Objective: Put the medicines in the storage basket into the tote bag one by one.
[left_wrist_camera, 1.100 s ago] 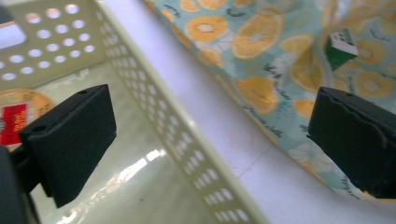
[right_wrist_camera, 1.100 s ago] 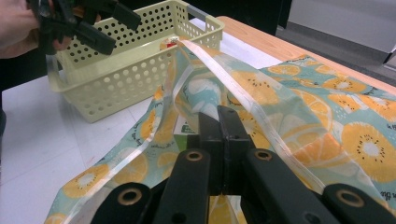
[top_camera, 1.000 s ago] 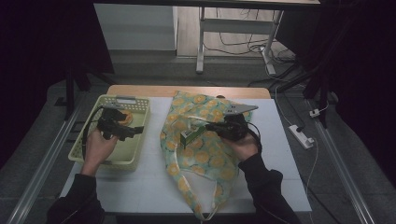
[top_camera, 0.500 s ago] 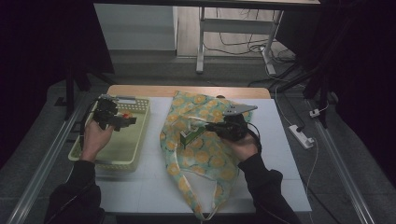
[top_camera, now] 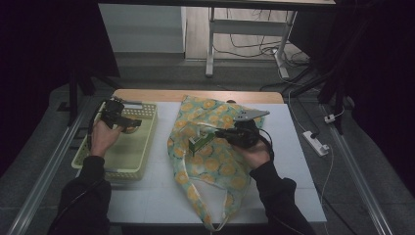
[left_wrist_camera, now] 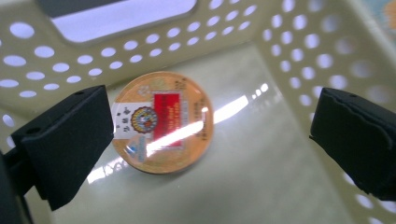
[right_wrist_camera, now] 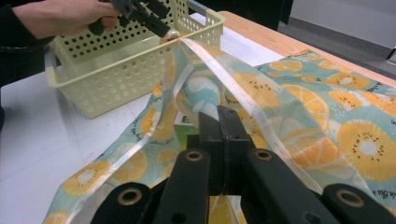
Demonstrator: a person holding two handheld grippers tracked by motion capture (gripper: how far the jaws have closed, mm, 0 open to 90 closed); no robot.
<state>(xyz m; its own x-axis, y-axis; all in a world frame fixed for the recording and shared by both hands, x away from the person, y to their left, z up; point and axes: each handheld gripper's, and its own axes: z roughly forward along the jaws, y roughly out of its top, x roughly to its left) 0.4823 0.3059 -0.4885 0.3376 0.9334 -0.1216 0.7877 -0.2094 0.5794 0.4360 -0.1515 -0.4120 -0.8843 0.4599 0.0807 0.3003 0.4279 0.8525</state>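
Observation:
A round orange-lidded tin (left_wrist_camera: 163, 121) lies on the floor of a pale yellow perforated basket (left_wrist_camera: 299, 46). My left gripper (left_wrist_camera: 210, 126) hangs open over it, the tin closer to its left jaw and touching neither. From above, that left gripper (top_camera: 133, 122) is at the far end of the basket (top_camera: 149, 139), over the tin (top_camera: 129, 129). My right gripper (top_camera: 219, 131) is shut on the strap edge (right_wrist_camera: 224, 70) of a citrus-print tote bag (top_camera: 215, 166), lifting its mouth. A green box (top_camera: 198, 143) shows inside the bag.
The basket (right_wrist_camera: 130, 70) stands left of the bag (right_wrist_camera: 327, 116) on a white tabletop (top_camera: 147, 196) with a wooden far edge (top_camera: 195, 95). A power strip (top_camera: 315, 143) and cables lie on the floor at the right. Metal desk legs stand behind the table.
My left gripper has shifted from the basket's middle toward its far end and now points down at the tin. The right gripper and the bag have stayed put.

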